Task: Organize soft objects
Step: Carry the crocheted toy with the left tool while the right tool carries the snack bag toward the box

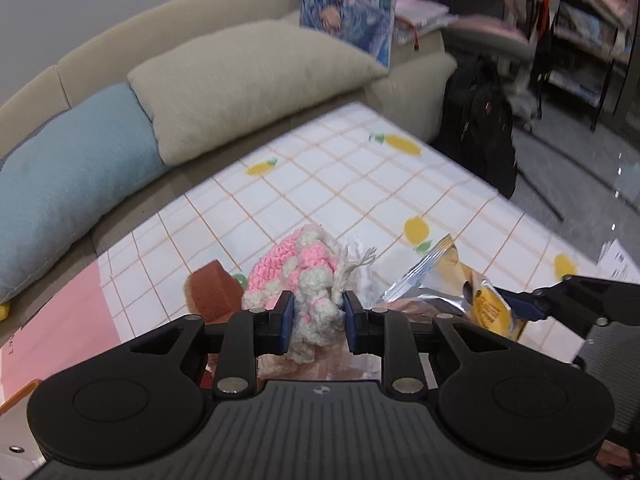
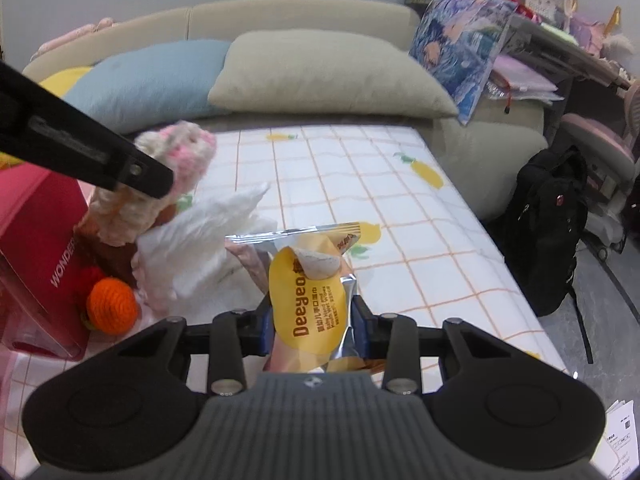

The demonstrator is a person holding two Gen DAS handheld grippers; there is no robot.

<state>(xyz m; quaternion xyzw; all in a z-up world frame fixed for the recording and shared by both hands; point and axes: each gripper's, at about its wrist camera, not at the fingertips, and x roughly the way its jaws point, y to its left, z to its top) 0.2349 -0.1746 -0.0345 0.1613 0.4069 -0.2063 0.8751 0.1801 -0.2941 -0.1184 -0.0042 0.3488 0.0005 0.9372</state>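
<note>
The left gripper (image 1: 316, 318) is held level above the lemon-print tablecloth (image 1: 344, 168), its jaws closed most of the way onto a pink-and-cream crocheted piece (image 1: 298, 276) that bulges up between the blue pads. The right gripper (image 2: 312, 326) sits just to its right, jaws pinched on a silver wet-wipes packet (image 2: 310, 300) with a yellow "Deeyeo" label whose flap is peeled open. Left of the packet lie a white cloth (image 2: 204, 240), an orange crocheted ball (image 2: 112, 300) and a red box (image 2: 36, 256). Beyond the tablecloth, a beige cushion (image 2: 320, 72) rests on the sofa (image 2: 280, 14).
</note>
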